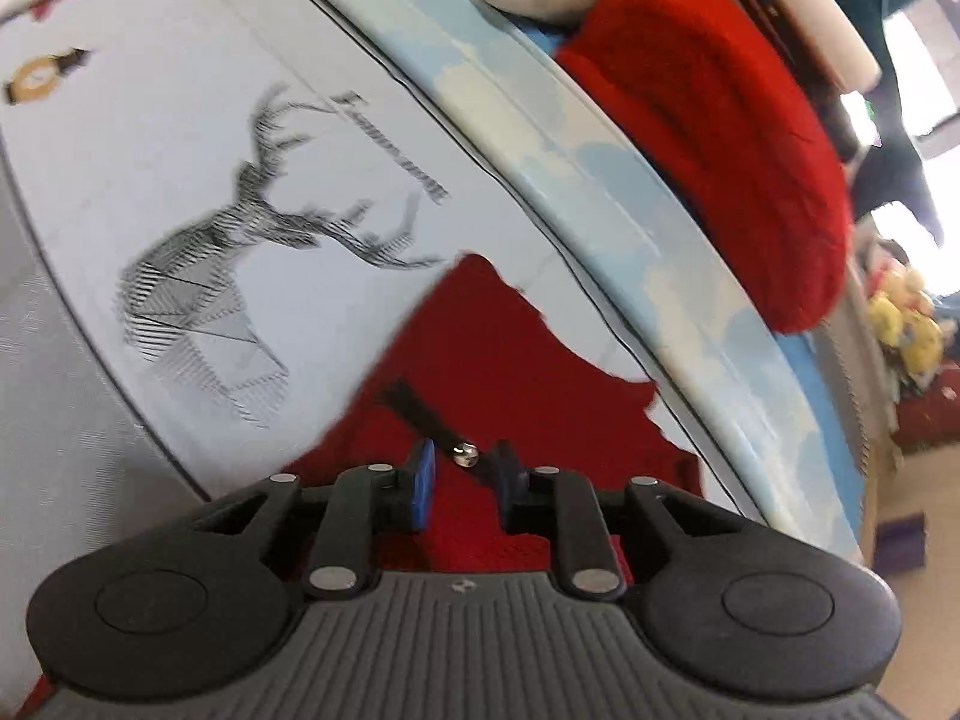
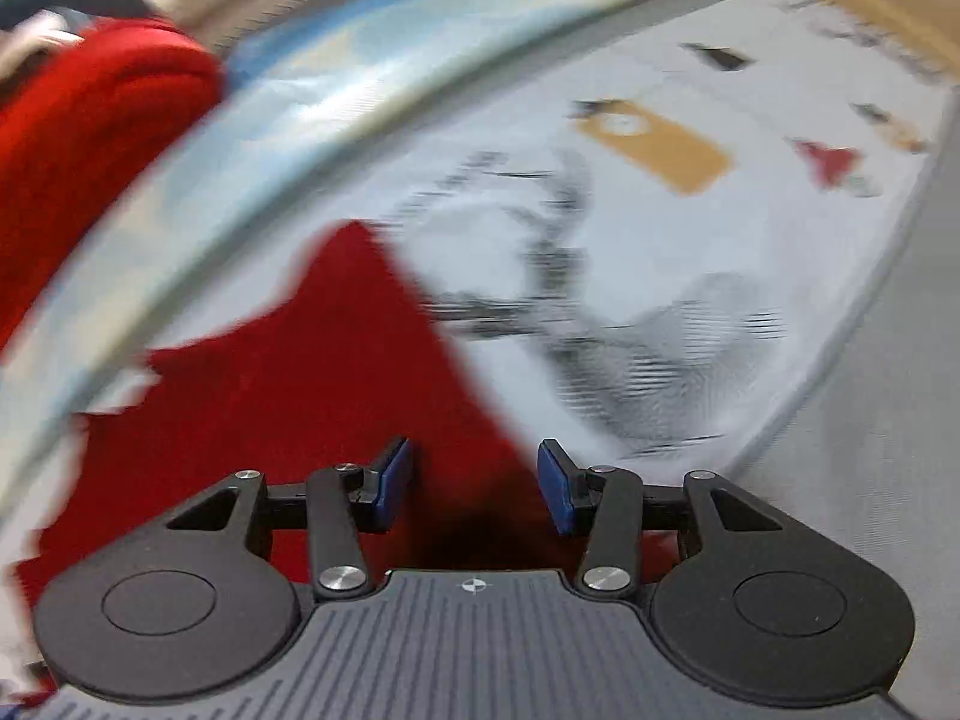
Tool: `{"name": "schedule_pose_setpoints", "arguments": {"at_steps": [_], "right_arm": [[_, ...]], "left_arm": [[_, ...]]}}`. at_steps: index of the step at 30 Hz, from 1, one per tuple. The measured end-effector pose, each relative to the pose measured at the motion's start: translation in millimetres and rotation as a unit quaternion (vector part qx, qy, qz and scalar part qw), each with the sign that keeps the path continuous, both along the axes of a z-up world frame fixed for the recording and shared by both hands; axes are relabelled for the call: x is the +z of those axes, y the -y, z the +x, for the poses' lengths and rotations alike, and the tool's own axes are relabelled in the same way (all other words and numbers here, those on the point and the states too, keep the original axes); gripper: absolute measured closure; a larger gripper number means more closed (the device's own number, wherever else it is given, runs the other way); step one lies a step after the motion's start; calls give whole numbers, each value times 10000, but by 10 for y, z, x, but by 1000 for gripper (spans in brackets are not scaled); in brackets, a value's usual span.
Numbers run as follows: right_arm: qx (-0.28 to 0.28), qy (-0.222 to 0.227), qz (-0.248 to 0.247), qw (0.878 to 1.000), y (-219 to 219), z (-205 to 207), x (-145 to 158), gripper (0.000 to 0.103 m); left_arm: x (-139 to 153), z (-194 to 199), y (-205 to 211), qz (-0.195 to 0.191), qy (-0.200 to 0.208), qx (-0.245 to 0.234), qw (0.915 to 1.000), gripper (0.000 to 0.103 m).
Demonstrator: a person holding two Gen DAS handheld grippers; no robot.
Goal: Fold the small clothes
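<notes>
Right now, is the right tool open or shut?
Open: the right tool shows a clear gap between its blue pads, over the red garment, with nothing pinched.

A blurred, slanted word sat beside the deer drawing (image 1: 240, 276) on the white mat (image 1: 150, 138); its letters could not be read.

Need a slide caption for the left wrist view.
Left gripper, jaws slightly apart, over a red garment lying on a deer-print mat.

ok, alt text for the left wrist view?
Left gripper, jaws slightly apart, over a red knitted garment lying on a pale mat with a deer drawing. A folded red garment sits beyond a cloud-print edge. Whether the pads pinch the cloth is unclear.
</notes>
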State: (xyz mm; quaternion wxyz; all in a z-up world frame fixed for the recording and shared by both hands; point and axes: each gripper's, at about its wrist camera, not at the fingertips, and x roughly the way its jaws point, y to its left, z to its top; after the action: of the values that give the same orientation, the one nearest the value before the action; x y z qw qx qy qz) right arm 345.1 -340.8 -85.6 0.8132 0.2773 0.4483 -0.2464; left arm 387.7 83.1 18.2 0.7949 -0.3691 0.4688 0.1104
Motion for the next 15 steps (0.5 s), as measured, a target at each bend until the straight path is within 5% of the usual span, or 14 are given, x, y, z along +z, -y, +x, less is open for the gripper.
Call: {"name": "schedule_pose_setpoints", "arguments": {"at_steps": [3,8,15], "right_arm": [[-339,84,399,9986,133,-60,-28,46],[-89,756,-45,9971,-35,-89,254,47],[112,622,240,9977,-249,-149,288,47]], "left_arm": [[-12,-17,16,-166,-115,-124,9997,82],[-20,17,38,-13,-75,-419,9991,82],[-158,57,112,-235,-219,-546,9980,82]]}}
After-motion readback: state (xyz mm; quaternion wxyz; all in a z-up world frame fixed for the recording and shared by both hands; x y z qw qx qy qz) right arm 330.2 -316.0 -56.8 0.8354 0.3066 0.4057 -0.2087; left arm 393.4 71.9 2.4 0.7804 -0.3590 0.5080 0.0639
